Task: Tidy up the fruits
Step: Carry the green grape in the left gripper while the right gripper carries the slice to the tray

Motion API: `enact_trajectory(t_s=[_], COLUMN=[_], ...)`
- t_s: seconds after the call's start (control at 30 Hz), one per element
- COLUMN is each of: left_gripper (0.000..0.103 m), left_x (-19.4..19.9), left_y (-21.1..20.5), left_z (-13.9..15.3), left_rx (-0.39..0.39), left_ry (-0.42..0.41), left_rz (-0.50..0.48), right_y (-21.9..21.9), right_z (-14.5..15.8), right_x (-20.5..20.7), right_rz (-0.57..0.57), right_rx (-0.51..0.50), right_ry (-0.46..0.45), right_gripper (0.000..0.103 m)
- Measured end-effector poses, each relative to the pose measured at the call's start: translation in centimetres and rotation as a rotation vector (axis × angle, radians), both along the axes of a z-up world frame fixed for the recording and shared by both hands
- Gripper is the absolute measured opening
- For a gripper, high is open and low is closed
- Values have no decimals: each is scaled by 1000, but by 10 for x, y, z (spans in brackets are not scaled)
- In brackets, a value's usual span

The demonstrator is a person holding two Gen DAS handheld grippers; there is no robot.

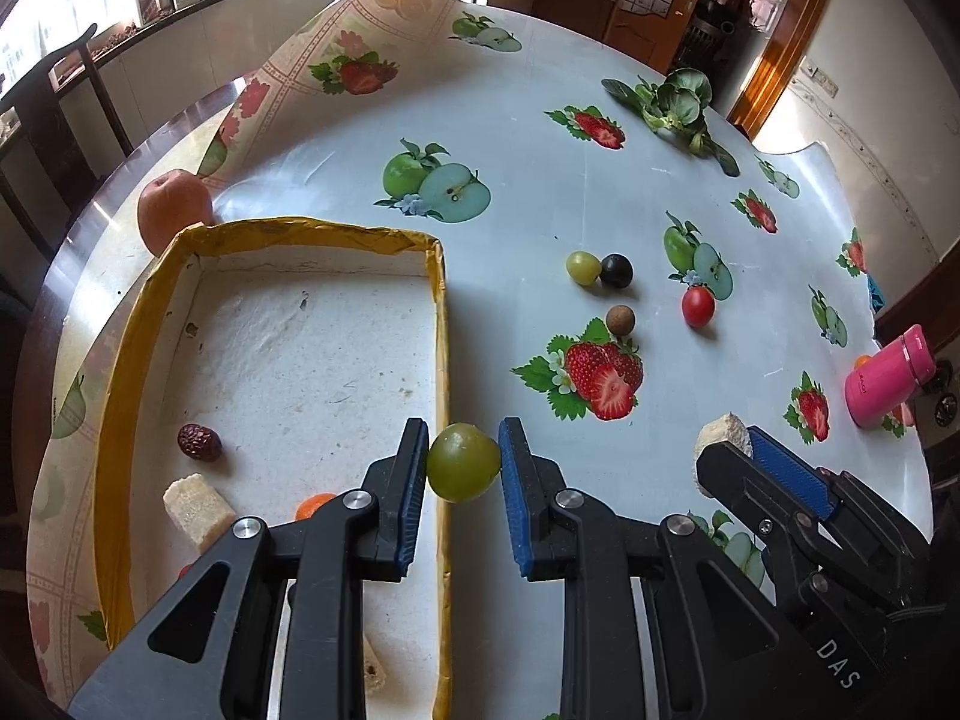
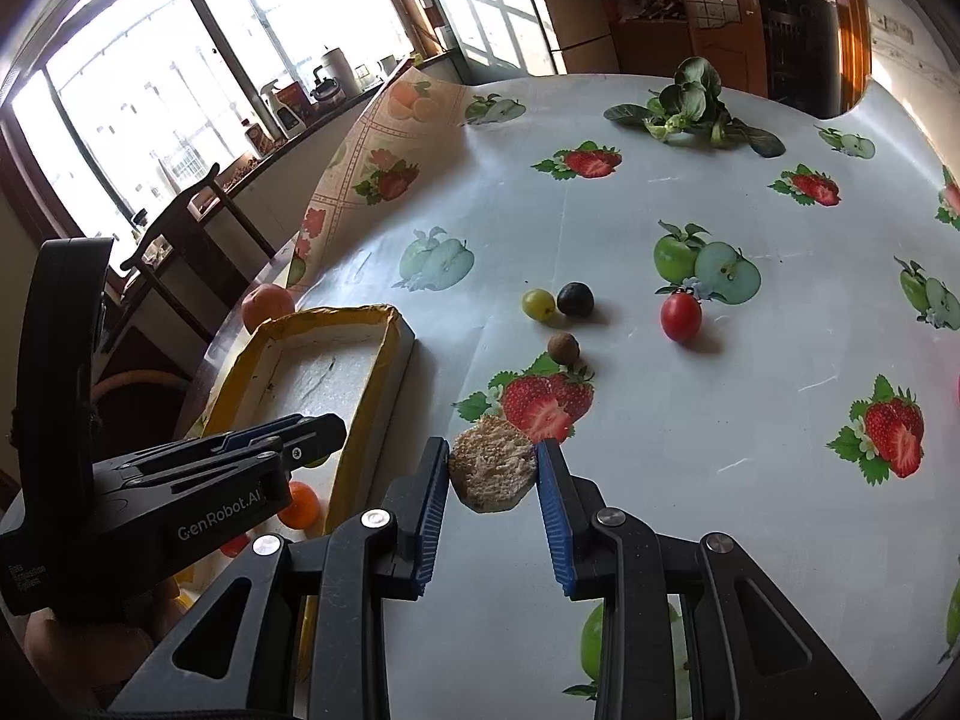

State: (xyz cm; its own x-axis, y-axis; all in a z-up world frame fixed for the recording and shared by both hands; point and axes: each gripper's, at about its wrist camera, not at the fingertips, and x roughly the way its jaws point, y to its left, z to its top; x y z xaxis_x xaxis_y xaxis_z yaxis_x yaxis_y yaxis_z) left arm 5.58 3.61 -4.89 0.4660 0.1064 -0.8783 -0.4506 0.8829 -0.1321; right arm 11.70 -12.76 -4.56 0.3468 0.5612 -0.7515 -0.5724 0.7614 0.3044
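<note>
Your left tongs (image 1: pixel 463 461) are clamped on a green grape (image 1: pixel 463 463) at lower centre, right above the yellow-rimmed tray's (image 1: pixel 442 324) edge. Your right tongs (image 2: pixel 493 468) pinch a pale spongy chunk (image 2: pixel 492 471) over the tabletop (image 2: pixel 750 420). You're mid-carry; next, I'd judge, shift both leftward over the tray and release.
</note>
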Motion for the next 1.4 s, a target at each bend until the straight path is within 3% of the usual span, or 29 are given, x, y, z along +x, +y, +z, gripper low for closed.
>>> enact_trajectory(t_s=[0.67, 1.4], left_gripper=[21, 21], left_x=[-27, -21], left_y=[64, 115], left_z=[-6, -23], left_rx=[-21, -33], left_ry=[1, 28], left_rz=[100, 173], right_y=[74, 134], right_z=[-1, -16], right_x=[-26, -22], right_rz=[118, 194], right_rx=[-2, -12], right_ry=[-5, 18], right_gripper=[30, 30])
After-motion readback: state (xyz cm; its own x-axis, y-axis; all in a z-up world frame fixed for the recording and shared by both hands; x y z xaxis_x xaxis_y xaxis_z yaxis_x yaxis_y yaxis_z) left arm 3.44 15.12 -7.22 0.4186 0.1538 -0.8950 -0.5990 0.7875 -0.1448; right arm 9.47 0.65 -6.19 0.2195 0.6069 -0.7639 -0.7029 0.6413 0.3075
